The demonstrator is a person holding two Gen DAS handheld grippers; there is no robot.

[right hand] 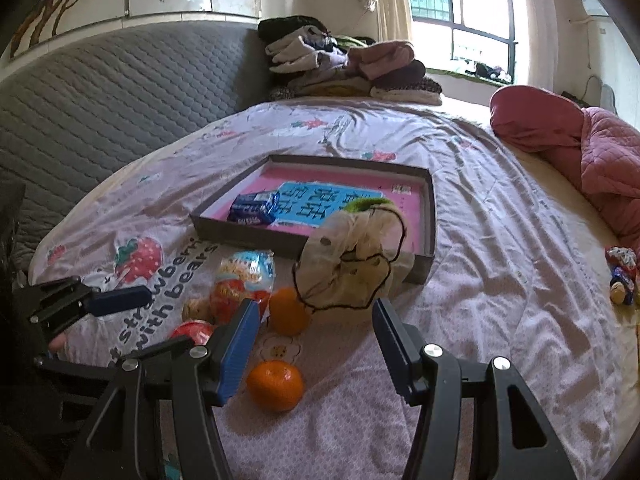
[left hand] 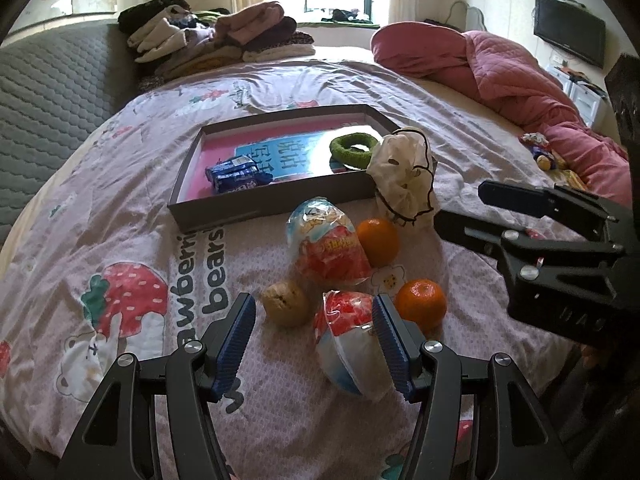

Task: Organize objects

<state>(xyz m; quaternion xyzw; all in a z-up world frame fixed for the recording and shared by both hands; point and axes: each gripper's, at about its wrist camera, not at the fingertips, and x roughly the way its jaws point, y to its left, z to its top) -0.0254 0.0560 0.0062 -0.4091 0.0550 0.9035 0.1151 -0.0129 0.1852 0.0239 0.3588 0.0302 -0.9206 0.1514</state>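
Note:
A shallow grey box tray (left hand: 256, 213) (right hand: 248, 240) lies on the bed, holding a blue snack pack (left hand: 236, 174) (right hand: 254, 208) and a green hair ring (left hand: 354, 148). In front lie two red-and-white snack bags (left hand: 326, 248) (left hand: 352, 348), two oranges (left hand: 378, 240) (left hand: 422, 304) (right hand: 275, 385), a small cake (left hand: 286, 304) and a cream scrunchie (left hand: 402, 178) (right hand: 352, 264) leaning on the tray's corner. My left gripper (left hand: 314, 344) is open over the near bag. My right gripper (right hand: 312, 344) is open and empty above the oranges; it also shows in the left wrist view (left hand: 460, 208).
A pile of folded clothes (left hand: 216, 36) sits at the bed's head beside a grey quilted headboard (left hand: 44, 92). A pink quilt (left hand: 512, 80) is bunched at the right. Small wrapped items (right hand: 622, 276) lie near the right edge.

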